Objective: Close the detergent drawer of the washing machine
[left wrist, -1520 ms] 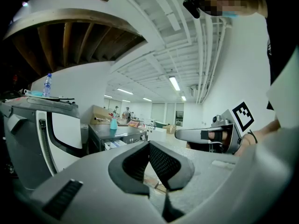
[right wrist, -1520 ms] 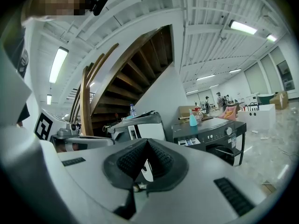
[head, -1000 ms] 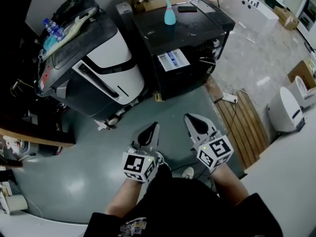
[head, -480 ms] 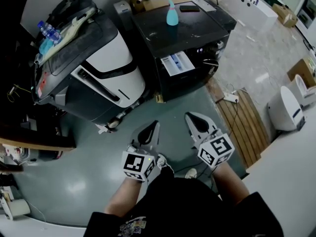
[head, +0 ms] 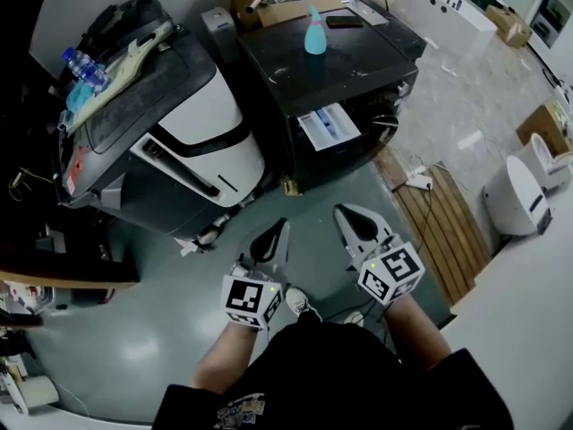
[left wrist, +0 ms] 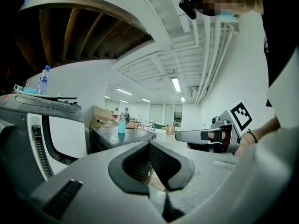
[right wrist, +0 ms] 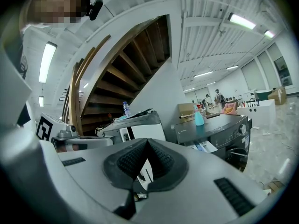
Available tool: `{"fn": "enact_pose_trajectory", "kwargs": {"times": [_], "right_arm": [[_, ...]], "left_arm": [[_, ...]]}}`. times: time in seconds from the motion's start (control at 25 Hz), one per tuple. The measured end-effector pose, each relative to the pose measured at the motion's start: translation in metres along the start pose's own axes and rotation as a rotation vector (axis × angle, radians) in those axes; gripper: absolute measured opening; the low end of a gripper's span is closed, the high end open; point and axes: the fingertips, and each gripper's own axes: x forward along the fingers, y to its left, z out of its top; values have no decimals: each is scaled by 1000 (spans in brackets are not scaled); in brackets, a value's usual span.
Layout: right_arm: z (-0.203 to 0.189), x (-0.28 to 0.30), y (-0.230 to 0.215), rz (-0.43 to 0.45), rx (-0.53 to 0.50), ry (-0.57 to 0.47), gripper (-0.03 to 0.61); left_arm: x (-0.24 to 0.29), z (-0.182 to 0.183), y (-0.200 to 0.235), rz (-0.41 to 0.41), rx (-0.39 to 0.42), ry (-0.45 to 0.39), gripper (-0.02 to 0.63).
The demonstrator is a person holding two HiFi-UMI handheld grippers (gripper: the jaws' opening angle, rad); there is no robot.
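Grey-green workshop floor [head: 152, 330] here, and the white plastic detergent drawer [head: 329, 125] still sticks out of the black washing machine [head: 340, 61] well ahead, with the left claw [head: 271, 236] and right claw [head: 356, 225] both pressed together, empty, so nothing's done yet.

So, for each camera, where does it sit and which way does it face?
Head view: on the person's head, facing steeply down at the floor and washing machine; shows forearms, left tool, right tool.
Left gripper view: on the left tool, looking along its shut jaws towards the washing machine; shows the right tool.
Right gripper view: on the right tool, facing likewise; shows the left tool.
Shared: the blue bottle on the washing machine.
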Motion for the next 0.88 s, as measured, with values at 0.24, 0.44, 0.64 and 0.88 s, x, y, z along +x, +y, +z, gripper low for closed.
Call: {"fn": "enact_pose_trajectory", "kwargs": {"times": [0.24,0.44,0.64,0.88], "right_arm": [[0,24,8,-17,5,-20,2],[-2,40,13,-38,3,-24,21],[-3,53,15,-55,7,-26,58],[0,62,17,-75,-13,-33,112]], "left_arm": [[-1,2,28,-16,1,-10,5],[-1,2,48,-23,1,-11,5],[-1,1,60,-27,11,-1,6],[1,4,69,-42,21,-2,73]]}}
